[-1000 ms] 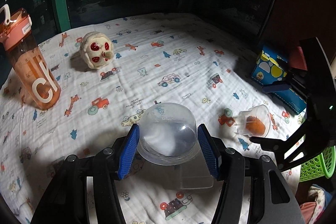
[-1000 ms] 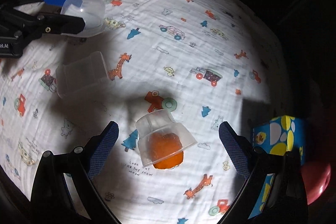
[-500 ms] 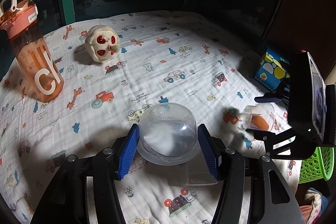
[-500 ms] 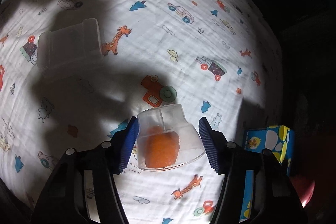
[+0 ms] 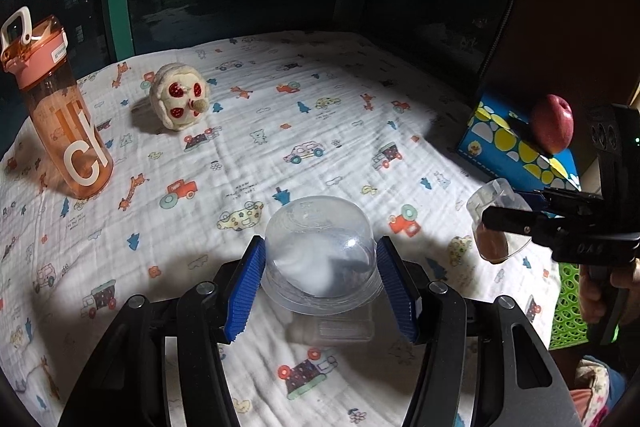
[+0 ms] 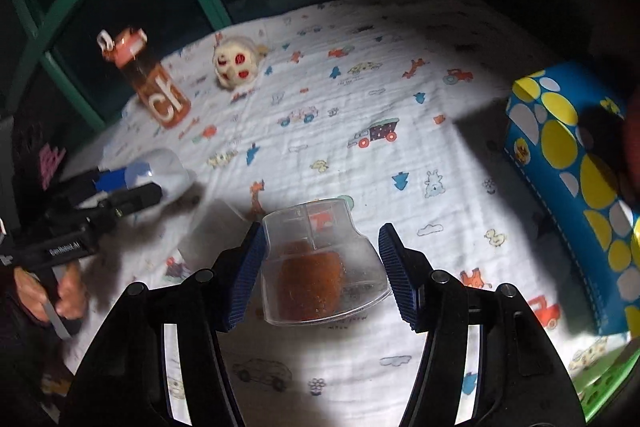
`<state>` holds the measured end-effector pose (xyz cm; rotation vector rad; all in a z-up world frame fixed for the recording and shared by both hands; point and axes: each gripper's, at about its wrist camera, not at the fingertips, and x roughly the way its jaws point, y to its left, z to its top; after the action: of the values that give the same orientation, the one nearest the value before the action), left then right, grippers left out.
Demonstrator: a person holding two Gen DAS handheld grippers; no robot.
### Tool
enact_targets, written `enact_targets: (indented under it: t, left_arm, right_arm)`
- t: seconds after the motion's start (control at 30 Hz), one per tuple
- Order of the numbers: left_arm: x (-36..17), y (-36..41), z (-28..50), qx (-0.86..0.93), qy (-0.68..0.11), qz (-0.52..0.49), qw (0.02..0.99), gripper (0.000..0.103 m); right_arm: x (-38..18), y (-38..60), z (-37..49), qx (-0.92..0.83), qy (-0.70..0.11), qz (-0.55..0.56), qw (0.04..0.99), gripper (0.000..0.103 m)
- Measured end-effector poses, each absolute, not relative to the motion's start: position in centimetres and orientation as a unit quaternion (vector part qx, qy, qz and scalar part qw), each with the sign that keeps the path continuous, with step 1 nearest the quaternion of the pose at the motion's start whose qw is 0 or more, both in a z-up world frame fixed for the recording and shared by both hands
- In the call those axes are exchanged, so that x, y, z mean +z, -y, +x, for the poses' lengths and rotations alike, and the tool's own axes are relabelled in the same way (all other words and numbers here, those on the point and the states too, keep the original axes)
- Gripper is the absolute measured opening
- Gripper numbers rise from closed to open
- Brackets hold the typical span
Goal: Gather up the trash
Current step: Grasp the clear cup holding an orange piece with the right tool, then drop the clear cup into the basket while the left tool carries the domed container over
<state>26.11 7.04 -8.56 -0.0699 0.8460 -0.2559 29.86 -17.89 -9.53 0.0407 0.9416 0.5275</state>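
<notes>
As the left wrist view shows it, the left tongs [image 5: 320, 283] are closed on a clear domed cup [image 5: 320, 255], one blue pad on each flank, with the cup held mouth-down above the printed cloth [image 5: 280, 131] that covers the desk. A second clear container [image 5: 340, 327] lies on the cloth just beneath it. At the right, the right tongs [image 5: 508, 211] carry a small clear cup with orange residue [image 5: 490, 227], clear of the cloth. A green basket [image 5: 568, 303] shows at the near right edge; judged the likely destination.

In the right wrist view, the right tongs [image 6: 322, 267] grip that small cup [image 6: 320, 267] across its flared skirt, both pads in contact. The far-left orange bottle [image 6: 154, 83], plush toy [image 6: 236, 63] and the blue spotted box [image 6: 568, 167] at the right stand well apart from it.

Handling, as a judgement: both cups look thin, light and smooth-walled, so they should flex under pressure and may slip or pop out if squeezed hard. The wider lower wall, near the rim, looks like the firmest hold. The orange residue may be sticky or loose, so the cup is best kept from tipping.
</notes>
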Motion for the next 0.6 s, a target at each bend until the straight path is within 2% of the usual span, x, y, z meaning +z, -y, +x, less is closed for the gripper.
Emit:
enact_targets:
  t: [0.3, 0.6]
  left_arm:
    - [-6.8, -5.3, 24.8, -0.14, -0.394, -0.031, 0.908, 0.055]
    - [-5.4, -2.6, 23.3, -0.164, -0.385, -0.013, 0.908, 0.055]
  right_arm:
    - [-7.3, 20.9, 26.6, 0.261, -0.383, 0.129, 0.877, 0.059]
    - [-5.4, 24.1, 22.9, 0.241, -0.34, 0.163, 0.894, 0.059]
